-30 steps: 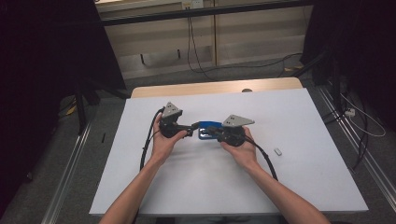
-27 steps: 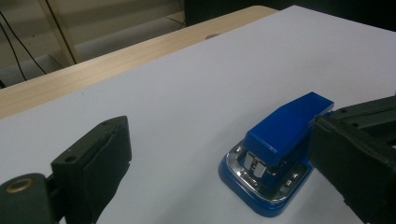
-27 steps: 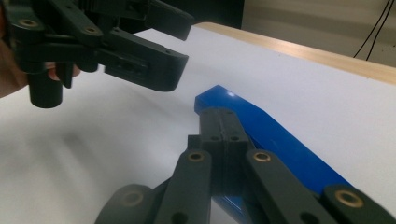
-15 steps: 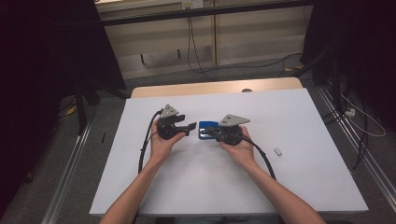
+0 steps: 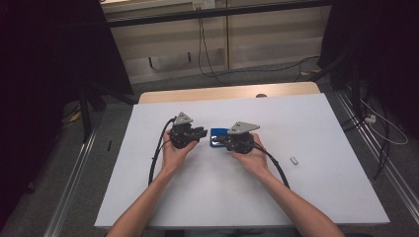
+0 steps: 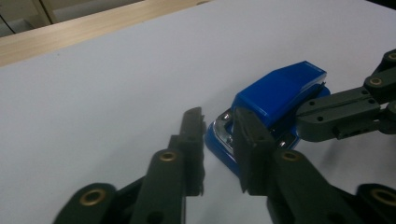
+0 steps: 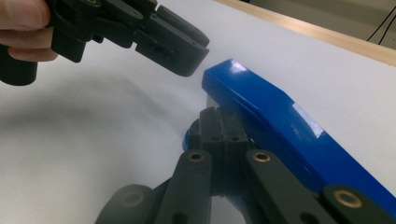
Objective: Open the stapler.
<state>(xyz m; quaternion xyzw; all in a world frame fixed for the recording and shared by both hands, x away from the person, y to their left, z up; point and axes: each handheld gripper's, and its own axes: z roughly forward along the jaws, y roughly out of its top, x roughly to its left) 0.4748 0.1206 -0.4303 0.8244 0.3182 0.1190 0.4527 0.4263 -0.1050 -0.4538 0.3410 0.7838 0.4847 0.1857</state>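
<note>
A blue stapler (image 5: 217, 136) lies on the white table (image 5: 321, 123) between my two grippers. My right gripper (image 5: 223, 143) comes in from the right, its jaws shut together on the low side of the stapler (image 7: 271, 116), by its base. My left gripper (image 5: 201, 132) sits just left of the stapler's front end. Its jaws stand a little apart, nothing between them, a short way off the stapler (image 6: 280, 93). In the left gripper view the right gripper (image 6: 303, 116) presses against the stapler's side. The left gripper (image 7: 187, 51) hangs above the stapler's tip in the right gripper view.
A small white object (image 5: 294, 160) lies on the table right of my right hand. A wooden strip (image 5: 227, 94) runs along the table's far edge. Black cables trail from both grippers toward the near side. Beyond the table, cables cross the floor.
My left gripper, which met the stapler's front end a second ago, has drawn back to the left and stands off it. The right gripper and stapler have barely moved.
</note>
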